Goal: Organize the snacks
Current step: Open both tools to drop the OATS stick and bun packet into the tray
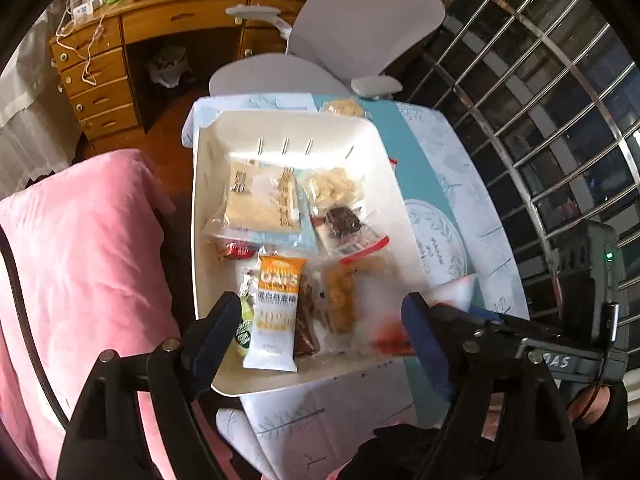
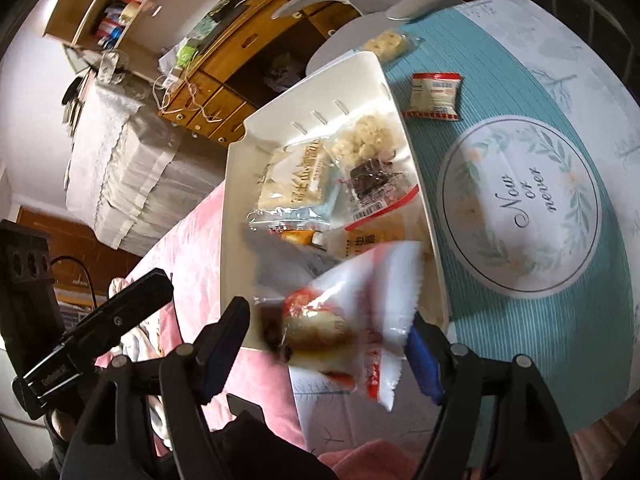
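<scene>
Snacks fill white bin (image 1: 208,184); left gripper (image 1: 320,320) jaws spread, empty, right gripper (image 2: 328,336) jaws spread w/ blurred red-white packet (image 2: 360,320) between.

Home bedroom-study: wooden desk with drawers (image 1: 96,80), grey office chair (image 1: 360,28), pink bedding (image 1: 80,260), barred window (image 1: 540,120), wall bookshelf (image 2: 120,8), cloth-covered surface (image 2: 520,200) holding snacks.

Left tool (image 1: 322,322), lower frame: black linkage arms, silver round pivot screws, dark blue pads (image 1: 426,344). Right tool (image 2: 330,346), lower frame: identical build, brighter blue pads (image 2: 424,360). Black glove (image 1: 612,420), lower right.
</scene>
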A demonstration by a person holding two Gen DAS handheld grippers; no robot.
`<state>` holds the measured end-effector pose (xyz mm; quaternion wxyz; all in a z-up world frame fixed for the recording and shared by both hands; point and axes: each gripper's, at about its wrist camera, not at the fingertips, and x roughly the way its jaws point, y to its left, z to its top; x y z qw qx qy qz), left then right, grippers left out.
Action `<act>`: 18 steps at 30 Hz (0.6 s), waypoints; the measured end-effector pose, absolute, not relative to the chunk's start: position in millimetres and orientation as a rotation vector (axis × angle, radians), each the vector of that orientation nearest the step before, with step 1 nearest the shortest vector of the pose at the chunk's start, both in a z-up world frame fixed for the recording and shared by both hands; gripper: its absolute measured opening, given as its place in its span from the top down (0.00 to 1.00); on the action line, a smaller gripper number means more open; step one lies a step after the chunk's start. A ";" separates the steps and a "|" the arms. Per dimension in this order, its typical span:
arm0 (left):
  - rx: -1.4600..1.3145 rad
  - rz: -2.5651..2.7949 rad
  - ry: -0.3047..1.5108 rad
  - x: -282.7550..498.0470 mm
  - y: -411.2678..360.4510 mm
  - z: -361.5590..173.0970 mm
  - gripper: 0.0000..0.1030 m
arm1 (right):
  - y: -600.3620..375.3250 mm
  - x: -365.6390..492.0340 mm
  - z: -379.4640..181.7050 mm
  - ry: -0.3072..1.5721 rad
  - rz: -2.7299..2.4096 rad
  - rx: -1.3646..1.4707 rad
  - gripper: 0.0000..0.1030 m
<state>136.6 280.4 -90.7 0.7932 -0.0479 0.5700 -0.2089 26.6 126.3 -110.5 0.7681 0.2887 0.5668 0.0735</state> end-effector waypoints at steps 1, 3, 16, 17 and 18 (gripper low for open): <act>-0.105 -0.450 1.238 138.5 280.7 -93.2 0.20 | 125.0 26.2 -110.3 1.229 0.151 0.630 0.28; -0.113 -0.456 1.265 142.3 280.2 -97.4 0.20 | 122.5 26.0 -110.1 1.232 0.133 0.630 0.27; -0.063 -0.492 1.327 167.8 258.1 -89.0 0.19 | 89.3 28.0 -115.3 1.271 0.002 0.684 0.27; -0.063 -0.495 1.323 171.1 255.9 -86.7 0.19 | 86.0 28.6 -116.2 1.270 -0.005 0.688 0.27; -0.064 -0.499 1.321 174.6 253.7 -84.4 0.19 | 82.7 29.5 -117.2 1.271 -0.012 0.692 0.27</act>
